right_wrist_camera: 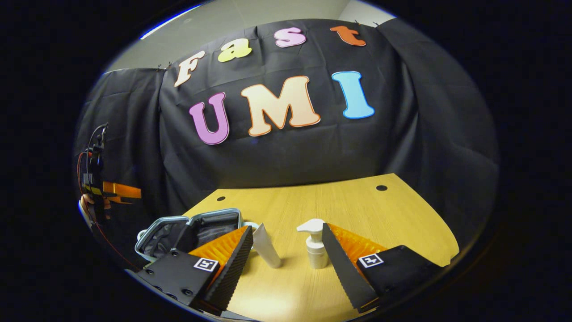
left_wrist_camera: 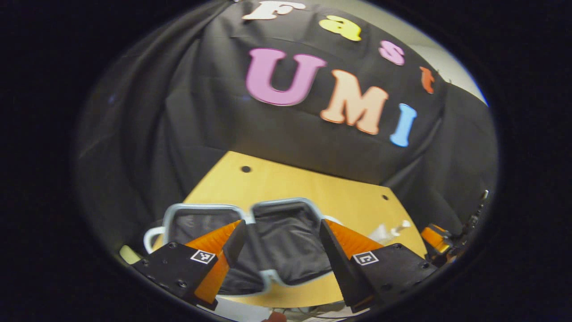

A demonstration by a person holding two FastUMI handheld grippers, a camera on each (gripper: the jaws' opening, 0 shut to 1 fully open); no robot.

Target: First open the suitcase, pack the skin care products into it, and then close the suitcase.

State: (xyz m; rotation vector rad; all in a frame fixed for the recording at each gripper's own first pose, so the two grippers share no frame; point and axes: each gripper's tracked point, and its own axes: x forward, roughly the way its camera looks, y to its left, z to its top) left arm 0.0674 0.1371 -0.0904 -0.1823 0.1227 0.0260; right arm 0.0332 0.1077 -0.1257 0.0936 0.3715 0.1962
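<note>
Overhead, left gripper (left_wrist_camera: 282,243) hovers above suitcase (left_wrist_camera: 250,241) (jaws spread).

No readable text, brand or number stood on anything on the bench. The only signs were small square black-and-white coded markers (right_wrist_camera: 206,264), one on each black finger mount of both grippers, and they spelled nothing legible.

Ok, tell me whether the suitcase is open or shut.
Open: the suitcase lies spread flat on the table, both dark-lined halves facing up.
</note>
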